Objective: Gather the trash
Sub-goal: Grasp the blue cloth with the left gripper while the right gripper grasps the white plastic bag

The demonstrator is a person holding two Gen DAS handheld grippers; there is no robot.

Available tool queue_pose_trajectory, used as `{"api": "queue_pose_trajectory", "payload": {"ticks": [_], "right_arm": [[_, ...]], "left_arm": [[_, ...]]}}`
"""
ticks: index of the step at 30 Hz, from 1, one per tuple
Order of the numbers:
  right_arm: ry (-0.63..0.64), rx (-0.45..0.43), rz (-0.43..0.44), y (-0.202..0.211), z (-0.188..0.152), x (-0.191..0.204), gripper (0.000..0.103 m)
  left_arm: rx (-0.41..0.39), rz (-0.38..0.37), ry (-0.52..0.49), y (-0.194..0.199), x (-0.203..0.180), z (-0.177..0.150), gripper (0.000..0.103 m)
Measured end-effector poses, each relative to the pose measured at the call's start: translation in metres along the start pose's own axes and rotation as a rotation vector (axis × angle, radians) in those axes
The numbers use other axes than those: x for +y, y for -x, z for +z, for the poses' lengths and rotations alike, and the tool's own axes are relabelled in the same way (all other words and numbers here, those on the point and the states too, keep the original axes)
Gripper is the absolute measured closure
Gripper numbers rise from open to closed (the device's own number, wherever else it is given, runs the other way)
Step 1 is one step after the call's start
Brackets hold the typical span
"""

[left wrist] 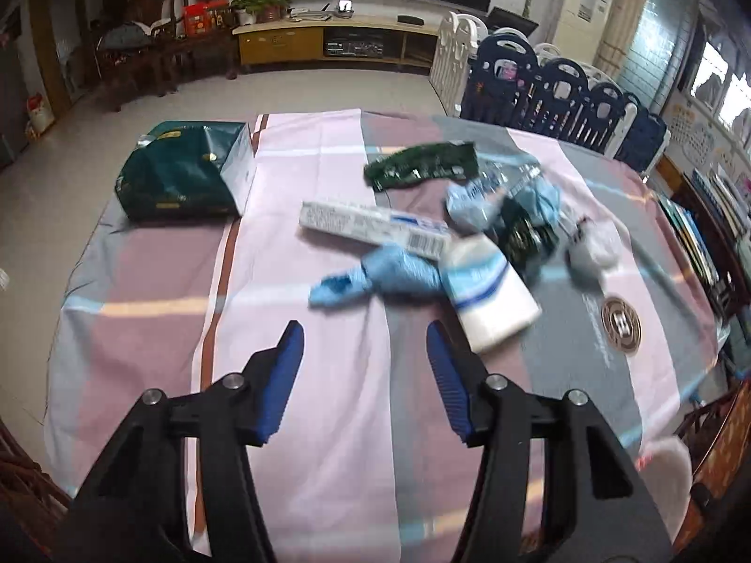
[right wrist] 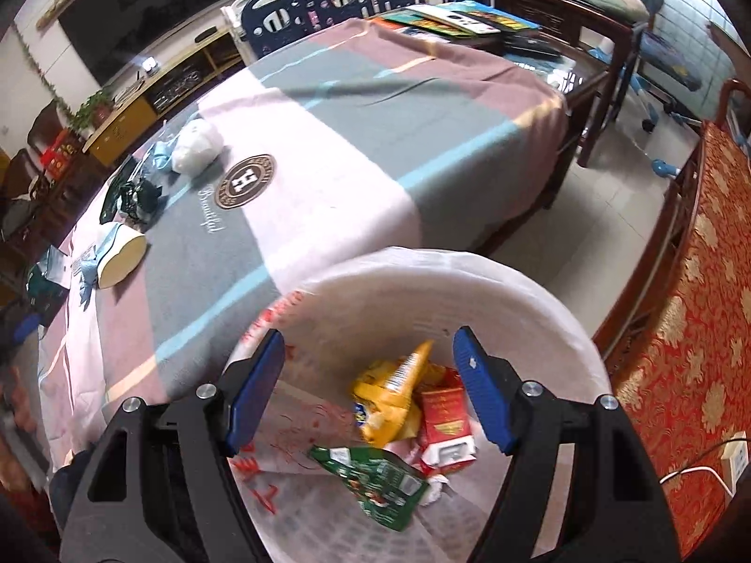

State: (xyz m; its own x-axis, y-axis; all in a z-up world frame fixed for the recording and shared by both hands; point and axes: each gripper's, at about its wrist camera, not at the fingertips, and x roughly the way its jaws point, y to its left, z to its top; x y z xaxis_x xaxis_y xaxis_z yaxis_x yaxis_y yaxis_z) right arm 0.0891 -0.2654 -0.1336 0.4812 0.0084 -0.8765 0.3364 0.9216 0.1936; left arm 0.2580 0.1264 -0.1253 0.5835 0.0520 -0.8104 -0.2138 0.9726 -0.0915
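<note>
My left gripper (left wrist: 365, 328) is open and empty above the striped tablecloth (left wrist: 319, 164), just short of a blue glove (left wrist: 375, 277). Beyond the glove lie a long white box (left wrist: 371, 227), a white tissue pack (left wrist: 493, 298), a dark green wrapper (left wrist: 422, 166), crumpled blue and dark trash (left wrist: 511, 211) and a white wad (left wrist: 591, 248). My right gripper (right wrist: 370, 338) is open and empty above a white-lined trash bin (right wrist: 540, 300), which holds a yellow wrapper (right wrist: 389, 394), a red box (right wrist: 443, 417) and a green packet (right wrist: 375, 478).
A dark green bag (left wrist: 178, 173) lies at the table's far left. Blue and white fence panels (left wrist: 554, 94) stand beyond the table. A red patterned seat (right wrist: 694, 328) is right of the bin. Books (right wrist: 460, 19) lie on a far table.
</note>
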Motion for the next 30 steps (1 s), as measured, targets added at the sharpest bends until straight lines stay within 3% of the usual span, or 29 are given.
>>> {"api": "queue_pose_trajectory", "payload": {"ticks": [3,6,9,11,12,13,16,20,27,29,30], "right_arm": [[0.033,-0.007,0.001,-0.004,0.010,0.018,0.030],[0.050,-0.010,0.015,-0.009,0.023,0.035,0.030],[0.065,-0.011,0.046,-0.018,0.037,0.053,0.030],[0.090,-0.022,0.071,-0.026,0.050,0.072,0.030],[0.103,-0.032,0.078,-0.030,0.056,0.080,0.030],[0.123,-0.052,0.087,-0.035,0.064,0.093,0.030],[0.172,-0.104,0.108,-0.051,0.085,0.121,0.029],[0.217,-0.145,0.130,-0.088,0.124,0.158,0.019],[0.373,-0.082,-0.070,-0.176,0.178,0.218,0.015],[0.431,-0.095,-0.067,-0.181,0.175,0.225,0.024],[0.470,-0.094,-0.077,-0.181,0.170,0.229,0.053]], "left_arm": [[0.013,-0.058,0.018,-0.025,0.004,0.019,0.045],[0.066,-0.076,0.001,-0.055,-0.005,0.031,0.025],[0.103,-0.074,-0.017,-0.076,-0.014,0.032,0.026],[0.130,-0.074,-0.035,-0.090,-0.018,0.034,0.054],[0.153,-0.081,-0.044,-0.097,-0.019,0.033,0.076],[0.172,-0.099,-0.045,-0.101,-0.019,0.031,0.086],[0.113,-0.123,-0.054,-0.085,-0.015,0.021,0.089],[0.015,-0.129,-0.025,-0.041,0.002,0.004,0.090],[-0.086,-0.189,0.032,0.033,0.039,-0.030,0.090],[-0.090,-0.174,0.038,0.043,0.044,-0.038,0.090],[-0.092,-0.159,0.035,0.046,0.045,-0.041,0.090]]}}
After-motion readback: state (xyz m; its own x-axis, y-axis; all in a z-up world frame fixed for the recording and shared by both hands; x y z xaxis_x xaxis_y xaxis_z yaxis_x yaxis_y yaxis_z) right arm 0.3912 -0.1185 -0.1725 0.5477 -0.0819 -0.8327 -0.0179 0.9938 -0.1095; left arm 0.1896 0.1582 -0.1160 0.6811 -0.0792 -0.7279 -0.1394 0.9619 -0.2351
